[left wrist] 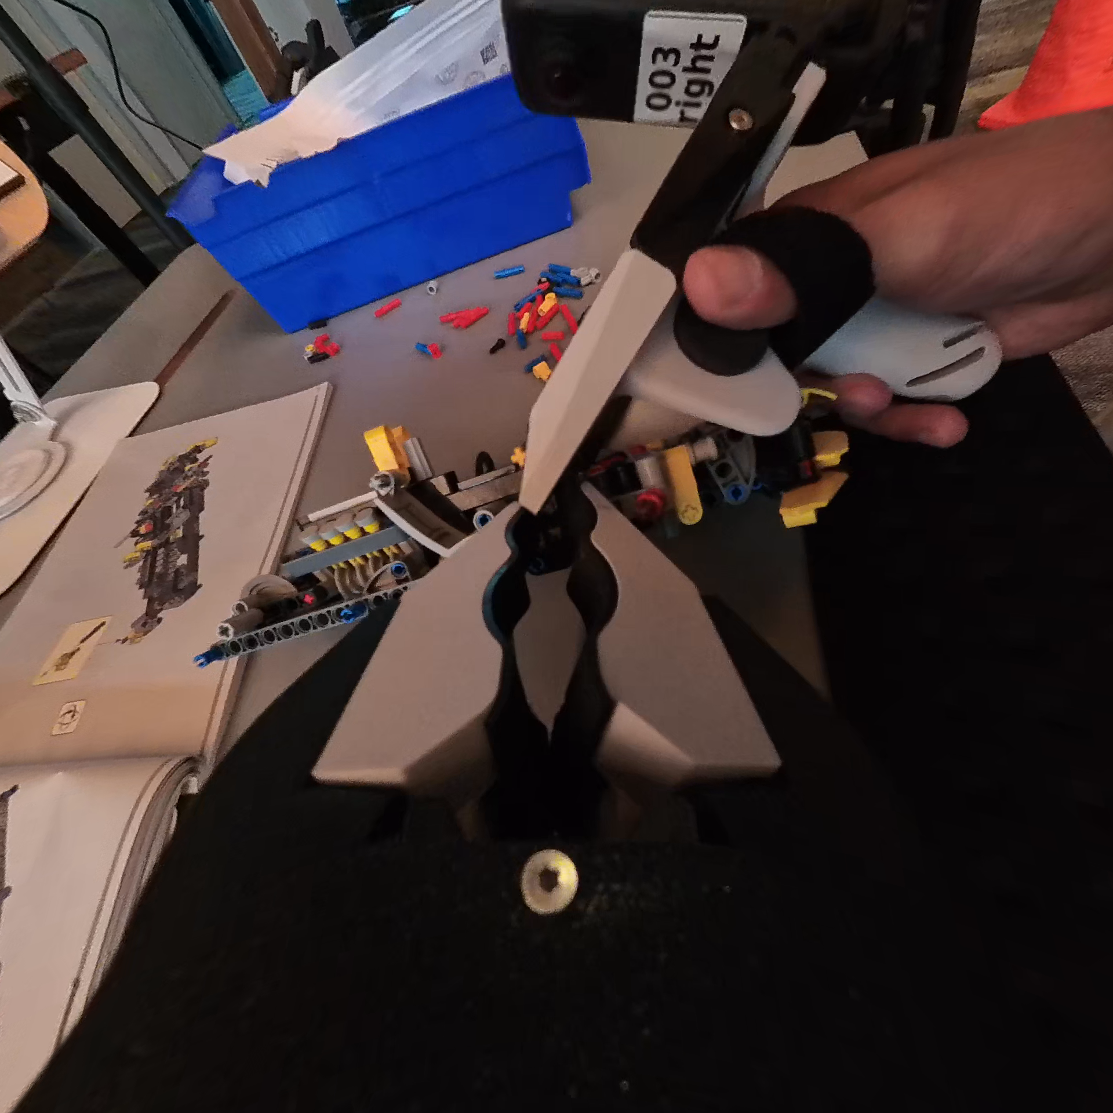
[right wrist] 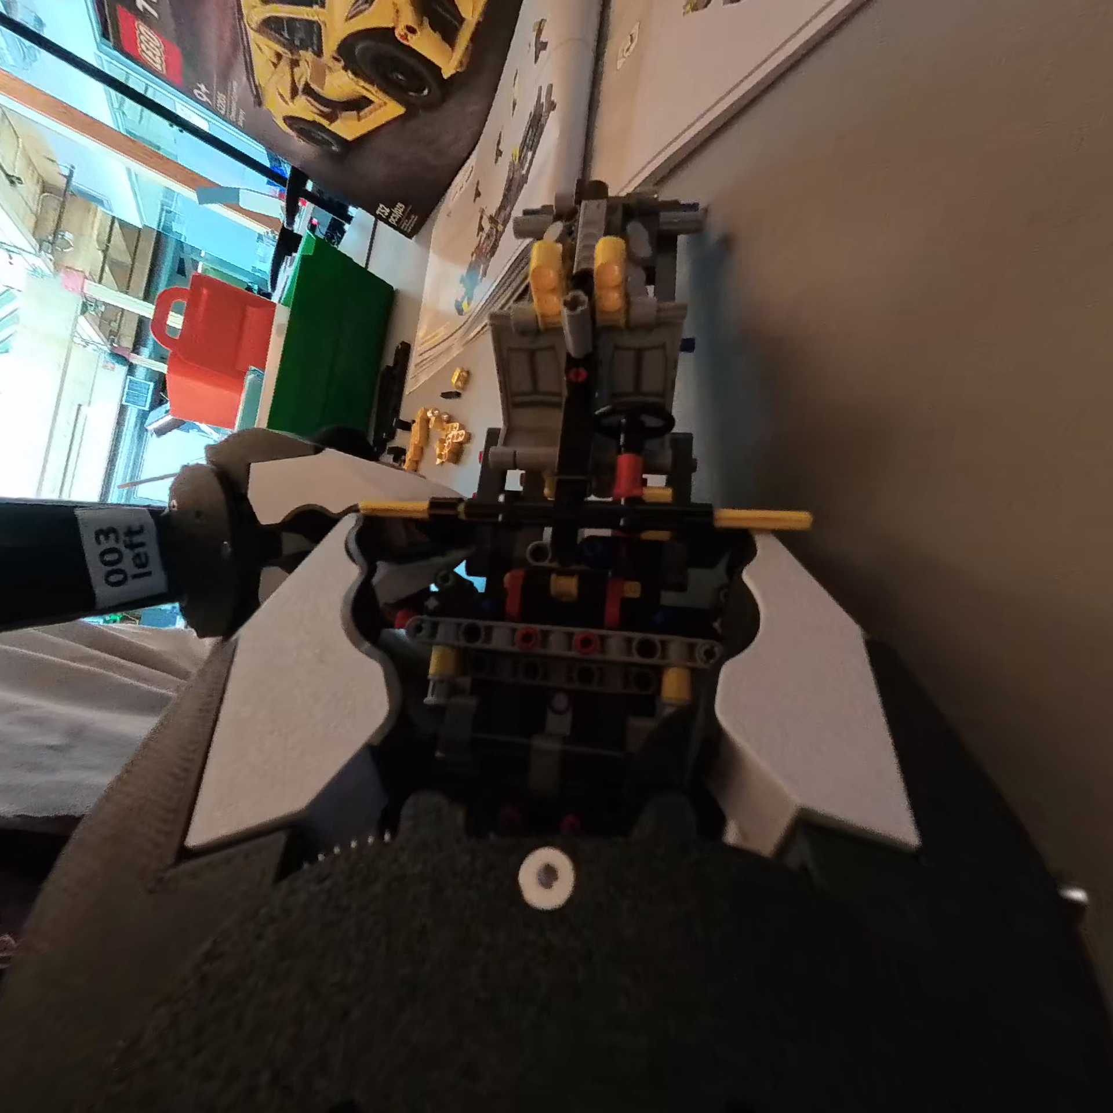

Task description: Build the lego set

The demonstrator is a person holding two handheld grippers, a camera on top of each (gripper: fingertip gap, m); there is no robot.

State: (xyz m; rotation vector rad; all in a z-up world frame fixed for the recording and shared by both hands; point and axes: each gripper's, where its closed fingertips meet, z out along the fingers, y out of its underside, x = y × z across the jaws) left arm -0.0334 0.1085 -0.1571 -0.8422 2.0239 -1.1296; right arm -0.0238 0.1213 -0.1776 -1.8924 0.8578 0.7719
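The part-built lego car chassis (left wrist: 361, 560) lies across the grey table, with grey seats, a black steering wheel and yellow axle ends. In the right wrist view the chassis (right wrist: 566, 644) fills the gap between my right gripper's white fingers (right wrist: 301, 674). My right gripper (right wrist: 554, 536) is shut on its front end. It comes down from the upper right in the left wrist view (left wrist: 578, 476). My left gripper (left wrist: 545, 530) is shut at the chassis's side on what looks like a small black piece with a blue pin. It shows at the left in the right wrist view (right wrist: 464, 530).
A blue bin (left wrist: 391, 199) with white bags stands at the back. Loose red, blue and yellow pins (left wrist: 536, 313) lie before it. The open instruction booklet (left wrist: 150, 572) lies left. A hand (left wrist: 963, 241) holds the right gripper. The set's box (right wrist: 337, 90), a green bin (right wrist: 331, 355) and yellow pieces (right wrist: 433, 439) lie beyond. Both grippers' tips are close together, under 4 cm apart.
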